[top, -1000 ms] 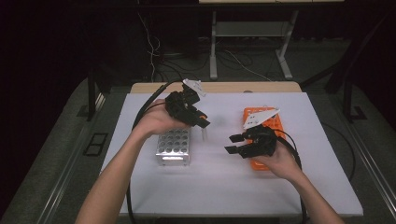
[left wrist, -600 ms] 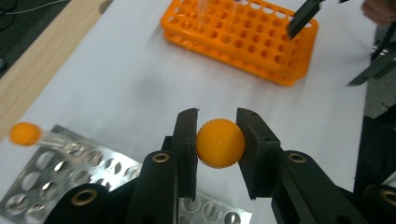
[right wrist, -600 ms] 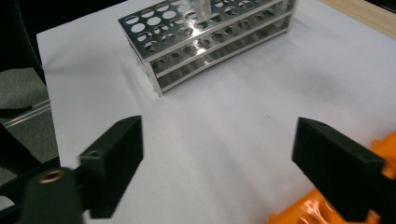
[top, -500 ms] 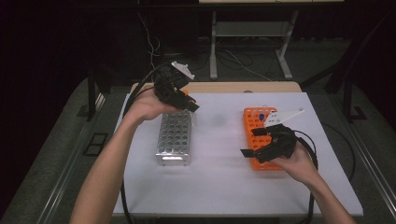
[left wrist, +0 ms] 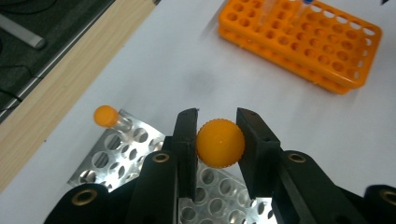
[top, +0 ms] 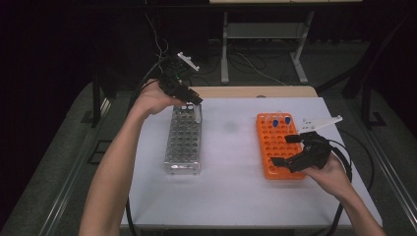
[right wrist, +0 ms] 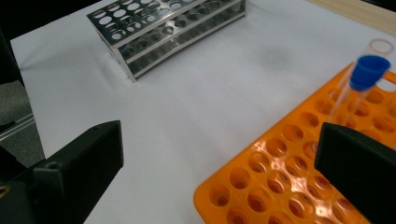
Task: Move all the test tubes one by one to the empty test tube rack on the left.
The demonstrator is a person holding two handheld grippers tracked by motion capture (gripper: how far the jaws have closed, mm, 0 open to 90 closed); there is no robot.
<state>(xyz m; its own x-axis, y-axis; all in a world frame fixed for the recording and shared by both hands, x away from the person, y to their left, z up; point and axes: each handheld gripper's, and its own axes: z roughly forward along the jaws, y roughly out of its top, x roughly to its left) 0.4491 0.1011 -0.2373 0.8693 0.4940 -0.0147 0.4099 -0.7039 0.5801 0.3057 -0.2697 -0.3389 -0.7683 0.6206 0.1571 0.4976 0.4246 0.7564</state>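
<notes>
High view is showing the left gripper (top: 189, 101) hanging above the far end of the metal rack (top: 184, 139), which is lying on the left half of the white table (top: 231, 191) with its long side running from the near edge toward the far edge. Left gripper view is showing its jaws closing on the orange cap of a tube (left wrist: 220, 143), the cap sitting squarely between both pads, over the rack's holes. Another orange-capped tube (left wrist: 108, 117) is standing in a hole at the rack's far corner, just beside the table's far edge.

The right gripper (top: 288, 150) is hovering over the near end of the orange rack (top: 277, 142) on the right half of the table, its jaws spreading wide and holding nothing. Right gripper view is showing a blue-capped tube (right wrist: 359, 86) standing tilted in the orange rack, with an uncapped clear tube (right wrist: 381, 47) just behind it, between the two open jaws.
</notes>
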